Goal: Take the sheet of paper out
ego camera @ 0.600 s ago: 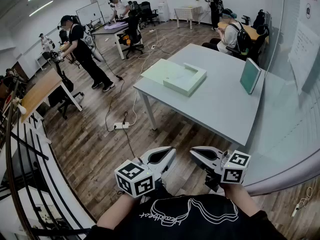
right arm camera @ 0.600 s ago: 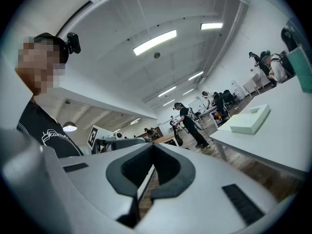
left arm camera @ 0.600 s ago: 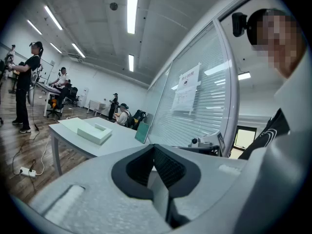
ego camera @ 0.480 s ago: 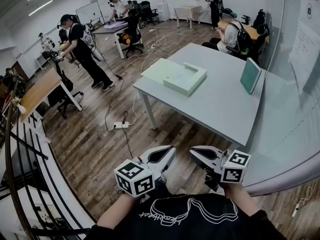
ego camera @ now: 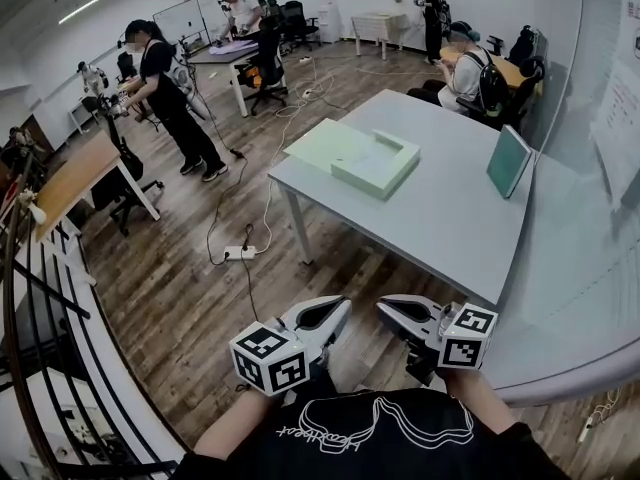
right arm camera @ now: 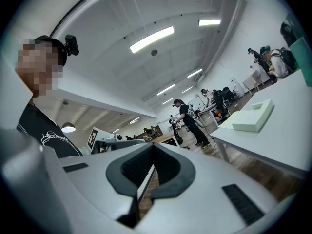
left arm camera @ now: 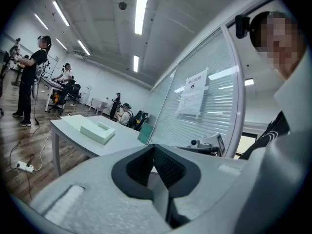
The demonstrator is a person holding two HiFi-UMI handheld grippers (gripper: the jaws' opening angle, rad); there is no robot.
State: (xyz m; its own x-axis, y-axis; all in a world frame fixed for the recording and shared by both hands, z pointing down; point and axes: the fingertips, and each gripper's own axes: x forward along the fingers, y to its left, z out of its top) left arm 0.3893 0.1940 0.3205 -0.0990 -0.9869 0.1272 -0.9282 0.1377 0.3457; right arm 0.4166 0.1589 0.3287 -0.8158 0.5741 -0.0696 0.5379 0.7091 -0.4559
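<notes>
A pale green shallow box [ego camera: 380, 164] lies open on the grey table [ego camera: 440, 223], with a flat pale green panel [ego camera: 326, 144] spread out at its left. I cannot make out a separate sheet of paper from here. The box also shows small in the left gripper view [left arm camera: 97, 130] and the right gripper view [right arm camera: 253, 118]. My left gripper [ego camera: 345, 304] and right gripper [ego camera: 381, 304] are held close to my chest, well short of the table, tips facing each other. Both are shut with nothing between the jaws [left arm camera: 153, 146] [right arm camera: 152, 146].
A green board [ego camera: 508, 160] stands upright near the table's right side beside a glass wall [ego camera: 590, 218]. A power strip and cables [ego camera: 240, 252] lie on the wood floor left of the table. Several people stand and sit at desks farther back. A railing [ego camera: 40, 308] runs along the left.
Both grippers stay where they were, shut. Only the head view has shifted slightly, so the table sits a little lower in the picture.
</notes>
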